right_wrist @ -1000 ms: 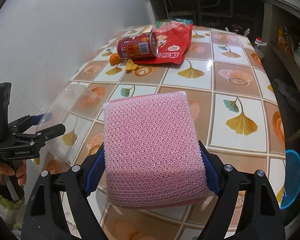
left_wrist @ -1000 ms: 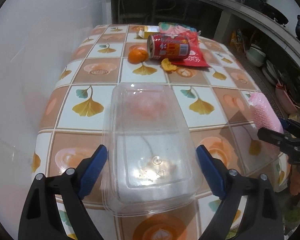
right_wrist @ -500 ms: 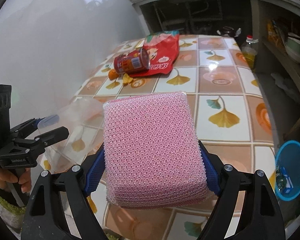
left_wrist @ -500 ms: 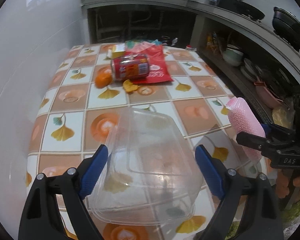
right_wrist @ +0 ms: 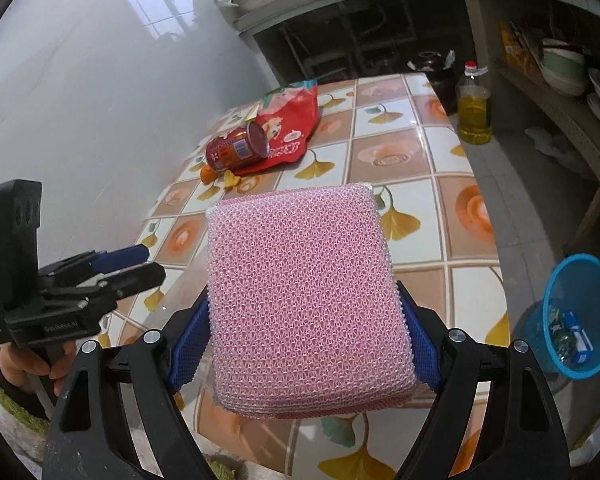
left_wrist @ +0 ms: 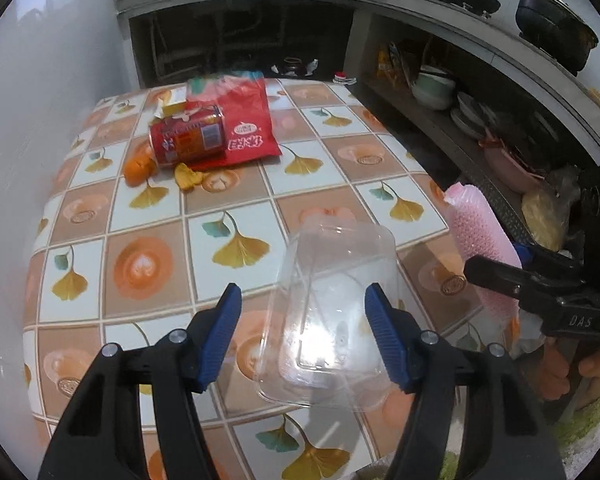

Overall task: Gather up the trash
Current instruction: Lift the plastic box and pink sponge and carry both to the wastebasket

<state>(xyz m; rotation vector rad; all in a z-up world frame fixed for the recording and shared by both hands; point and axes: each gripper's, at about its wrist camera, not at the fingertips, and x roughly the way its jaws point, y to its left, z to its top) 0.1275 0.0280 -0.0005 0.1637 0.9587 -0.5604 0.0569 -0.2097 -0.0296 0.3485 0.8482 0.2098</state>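
The left gripper (left_wrist: 302, 330) fingers are closing, a clear plastic box (left_wrist: 332, 312) between them touching only the right finger; the right gripper (right_wrist: 305, 338) fingers clamp a pink sponge (right_wrist: 306, 296).

One can (left_wrist: 188, 141), one red bag (left_wrist: 244, 120), one clear tray (left_wrist: 332, 312), one sponge (right_wrist: 306, 300) (pink).

"DAS" stands in pale letters on the right hand-held gripper (left_wrist: 496, 276); other print is unreadable.

Clear plastic container (left_wrist: 332, 312): empty, tilted, lower centre of left view. Red can (left_wrist: 188, 140) on its side atop red snack bag (left_wrist: 246, 128), upper left; orange peel (left_wrist: 140, 170) beside can.
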